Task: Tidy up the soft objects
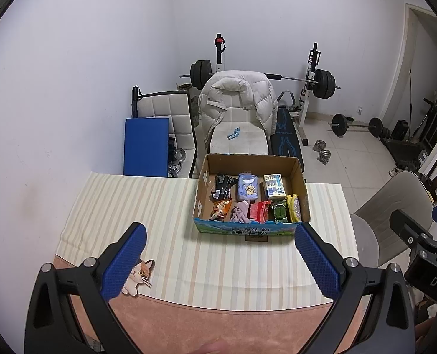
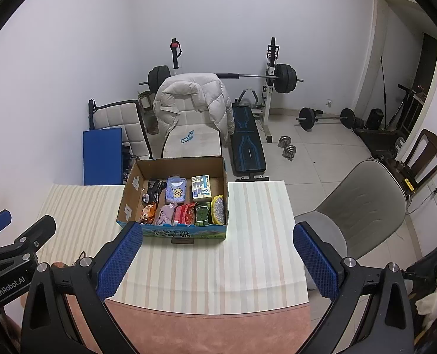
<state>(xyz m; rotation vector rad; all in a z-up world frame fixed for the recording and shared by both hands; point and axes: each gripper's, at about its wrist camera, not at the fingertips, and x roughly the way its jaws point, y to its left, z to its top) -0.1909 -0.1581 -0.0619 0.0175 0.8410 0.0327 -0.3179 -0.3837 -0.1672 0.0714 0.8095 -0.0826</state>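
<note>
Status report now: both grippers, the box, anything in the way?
Left gripper open, empty. Right gripper open, empty. Cardboard box on striped cloth, full of small items, untouched. Path to box clear.

"GenRobot.AI" stands in white on the black body of the left gripper [image 2: 3,261]. "DAS" shows on the right gripper [image 1: 432,277], cut off. Chinese characters on the cardboard box [image 1: 247,231] front are illegible.

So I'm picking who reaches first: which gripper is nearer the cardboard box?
Roughly level. Left gripper sits before the cardboard box, centred; right gripper sits slightly to its right.
</note>
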